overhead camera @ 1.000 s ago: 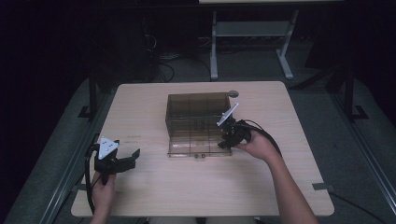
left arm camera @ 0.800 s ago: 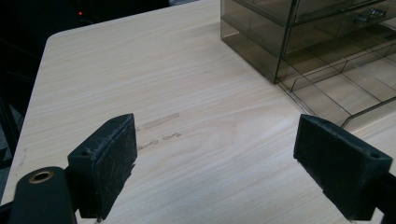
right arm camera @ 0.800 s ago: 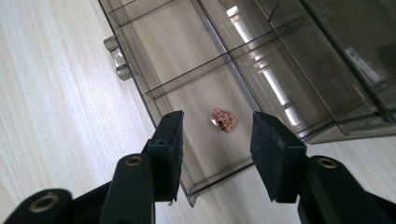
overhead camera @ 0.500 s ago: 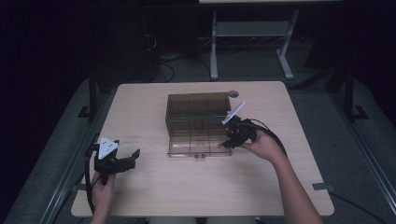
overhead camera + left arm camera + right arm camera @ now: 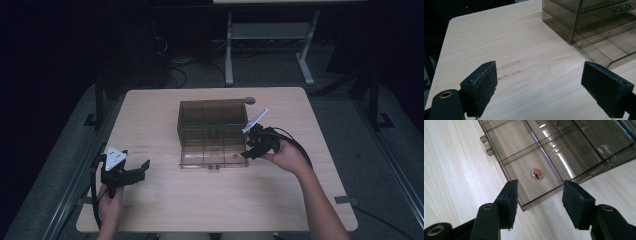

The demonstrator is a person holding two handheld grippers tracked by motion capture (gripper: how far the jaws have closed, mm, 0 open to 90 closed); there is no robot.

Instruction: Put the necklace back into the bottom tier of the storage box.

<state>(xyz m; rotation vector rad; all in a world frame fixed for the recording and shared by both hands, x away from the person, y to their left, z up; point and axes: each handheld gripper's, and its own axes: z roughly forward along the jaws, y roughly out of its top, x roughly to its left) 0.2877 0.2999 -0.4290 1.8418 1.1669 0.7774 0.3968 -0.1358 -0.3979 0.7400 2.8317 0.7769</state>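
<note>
Smoky translucent plastic forms an organiser box (image 5: 212,122) at the middle of a pale wood table (image 5: 165,200); its drawer (image 5: 214,157) is pulled out toward the person; the room behind is too dark to read; in the right gripper view a small pinkish glittery object (image 5: 537,173), too small to identify, lies in one corner compartment of the drawer; the right claw (image 5: 540,203) hovers jaws apart at that corner, holding nothing; the left claw (image 5: 544,86) rests wide apart and empty, well left of the box.

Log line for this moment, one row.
left gripper: open, idle on table | right gripper: open at organizer tray corner | bead: in tray compartment
</note>
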